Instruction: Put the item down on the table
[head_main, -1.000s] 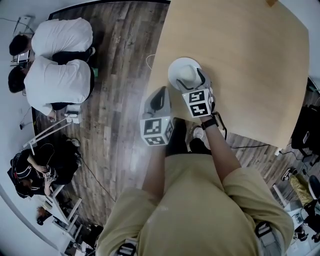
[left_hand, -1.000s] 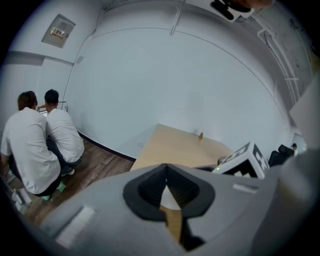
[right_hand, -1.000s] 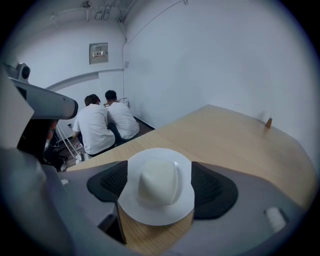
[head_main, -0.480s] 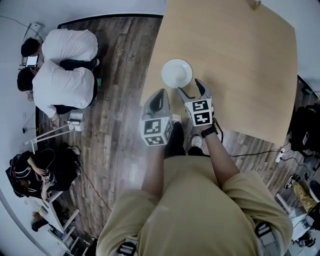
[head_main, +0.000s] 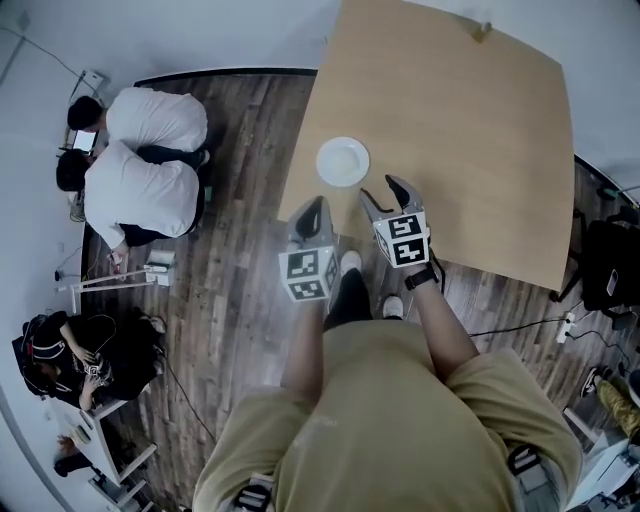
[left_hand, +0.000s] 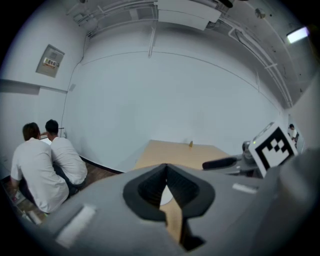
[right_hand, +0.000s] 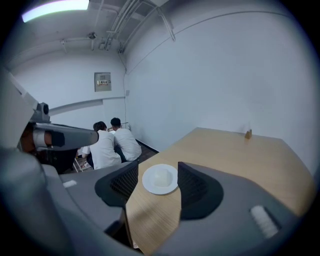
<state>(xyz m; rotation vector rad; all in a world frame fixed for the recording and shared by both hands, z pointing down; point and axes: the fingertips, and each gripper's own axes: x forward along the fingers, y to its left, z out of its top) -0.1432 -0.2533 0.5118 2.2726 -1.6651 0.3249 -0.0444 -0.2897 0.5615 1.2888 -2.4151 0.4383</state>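
White plate (head_main: 328, 164) lies on the table (head_main: 470, 120) near its edge, just ahead of the right gripper (head_main: 383, 190), whose jaws stand wide and empty. Left gripper (head_main: 311, 207) jaws meet at the tips.

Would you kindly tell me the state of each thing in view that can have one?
White plate: lying flat on the table, touched by neither gripper.
Right gripper: open, empty, just short of the plate.
Left gripper: shut, empty.
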